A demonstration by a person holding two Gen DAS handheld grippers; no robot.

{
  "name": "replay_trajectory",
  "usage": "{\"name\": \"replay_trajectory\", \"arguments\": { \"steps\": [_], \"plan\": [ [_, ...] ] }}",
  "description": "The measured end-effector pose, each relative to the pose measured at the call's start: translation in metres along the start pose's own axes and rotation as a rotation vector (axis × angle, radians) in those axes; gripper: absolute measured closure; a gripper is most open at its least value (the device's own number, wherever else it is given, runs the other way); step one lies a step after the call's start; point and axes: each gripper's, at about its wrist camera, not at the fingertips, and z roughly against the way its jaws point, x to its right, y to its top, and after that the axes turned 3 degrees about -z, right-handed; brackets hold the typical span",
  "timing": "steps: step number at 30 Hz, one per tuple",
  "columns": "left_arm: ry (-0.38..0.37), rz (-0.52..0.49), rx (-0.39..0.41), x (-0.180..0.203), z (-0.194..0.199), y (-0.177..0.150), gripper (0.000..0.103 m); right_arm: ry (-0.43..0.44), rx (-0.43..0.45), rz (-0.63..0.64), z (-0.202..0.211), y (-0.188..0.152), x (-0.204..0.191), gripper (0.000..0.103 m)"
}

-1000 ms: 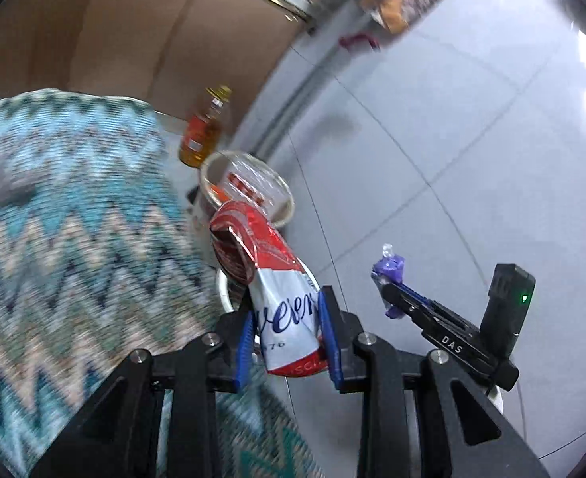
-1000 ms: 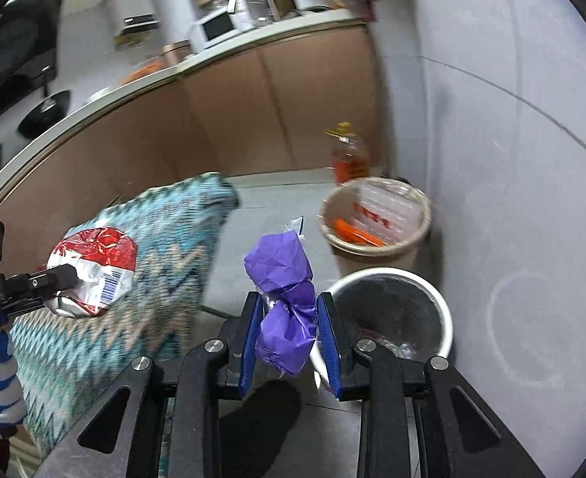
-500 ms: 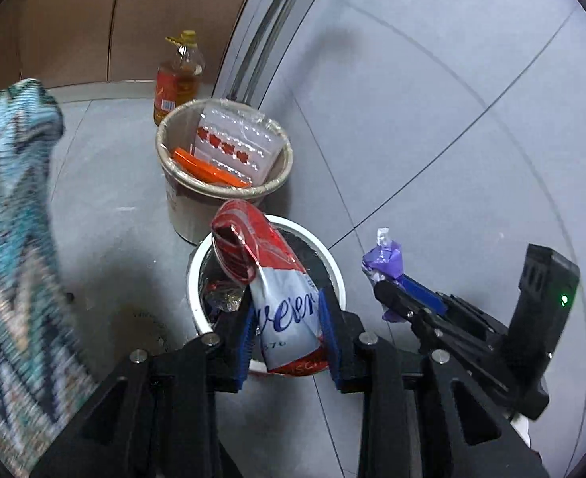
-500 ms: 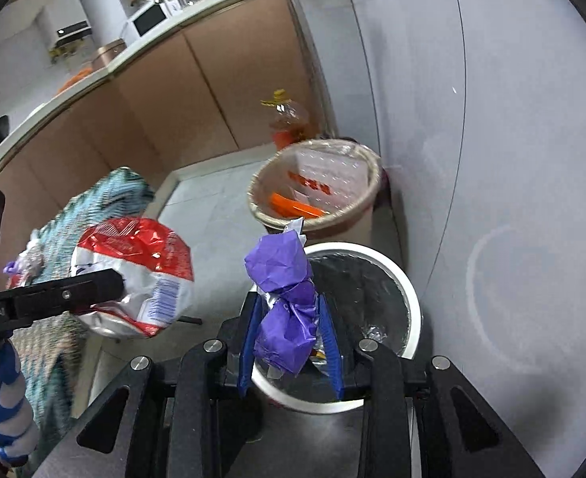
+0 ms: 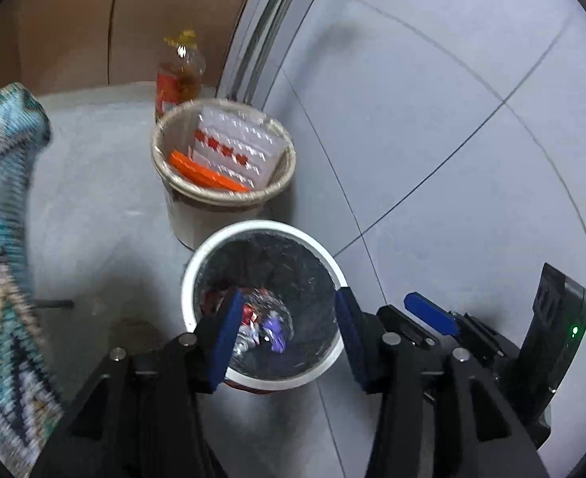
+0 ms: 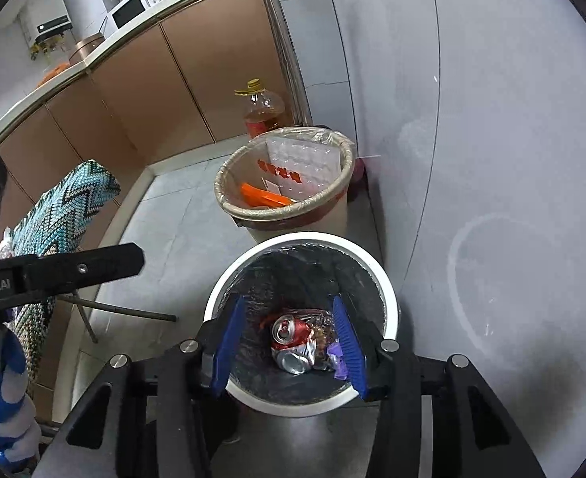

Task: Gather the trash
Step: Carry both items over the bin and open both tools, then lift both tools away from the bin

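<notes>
Both wrappers left my fingers: left gripper (image 5: 287,332) and right gripper (image 6: 289,344) stand spread above the white bin (image 6: 388,290); purple wrapper (image 6: 339,360) lies inside, half hidden behind my right finger.

crushed can (image 6: 293,342): shiny metal | bin liner (image 6: 293,271): glossy black plastic | cloth (image 6: 65,207): knitted, seemingly rough | floor (image 6: 173,223): smooth tile

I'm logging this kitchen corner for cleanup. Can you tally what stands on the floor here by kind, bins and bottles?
Bins: 2, the white-rimmed round bin with a black liner and the beige round bin with a clear liner.
Bottles: 1, the clear plastic oil bottle with a yellow cap.
Total: 3.
</notes>
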Motion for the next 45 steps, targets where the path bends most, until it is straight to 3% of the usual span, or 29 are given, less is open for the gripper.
{"name": "replay_trajectory", "arguments": {
  "steps": [11,17,20,25,45],
  "plan": [
    [0.220,-0.087,0.243,0.009,0.117,-0.039,0.057,0.020,0.103,0.106,0.062,-0.005,-0.060,0.054],
    [0.337,-0.093,0.342,0.004,0.173,-0.065,0.050,0.060,0.159,0.155,0.102,-0.017,-0.096,0.049],
    [0.380,-0.090,0.386,0.003,0.201,-0.080,0.042,0.094,0.186,0.177,0.123,-0.023,-0.112,0.047],
    [0.418,-0.094,0.429,0.005,0.232,-0.097,0.037,0.128,0.222,0.218,0.151,-0.030,-0.136,0.043],
    [0.479,-0.082,0.579,0.008,0.316,-0.154,0.036,0.164,0.303,0.326,0.218,-0.059,-0.189,0.039]
  ]
}}
